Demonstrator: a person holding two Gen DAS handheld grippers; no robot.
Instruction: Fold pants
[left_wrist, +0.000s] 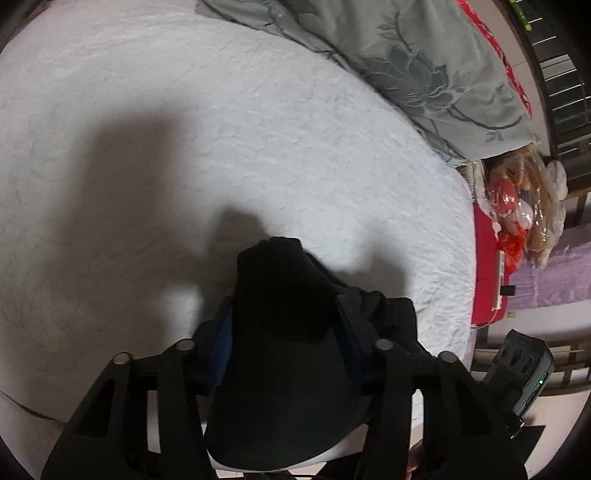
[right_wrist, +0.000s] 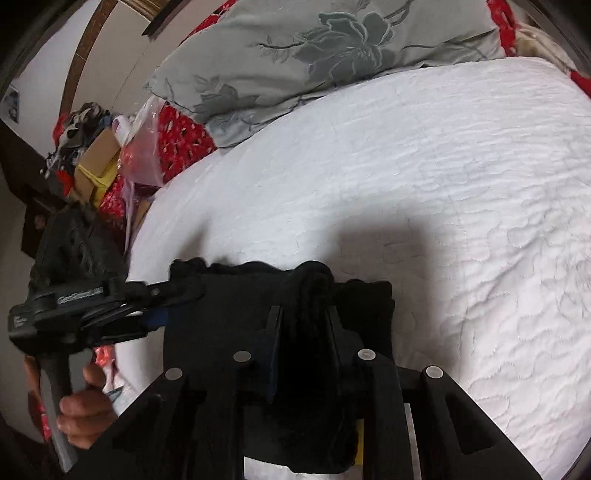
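The black pants (left_wrist: 284, 332) hang bunched between both grippers above the white quilted bed (left_wrist: 221, 147). My left gripper (left_wrist: 286, 314) is shut on a fold of the pants; the cloth covers its fingertips. In the right wrist view the pants (right_wrist: 295, 332) stretch from my right gripper (right_wrist: 303, 314), shut on the cloth, across to the left gripper (right_wrist: 159, 295) at the left, held by a hand. The right gripper's body shows in the left wrist view (left_wrist: 524, 373) at the lower right.
A grey floral pillow (right_wrist: 314, 55) lies at the head of the bed (right_wrist: 443, 184). Red bedding (left_wrist: 487, 258), plastic bags (left_wrist: 517, 206) and cardboard boxes (right_wrist: 99, 158) crowd the bedside. A dark barred window (left_wrist: 565, 92) is at the far right.
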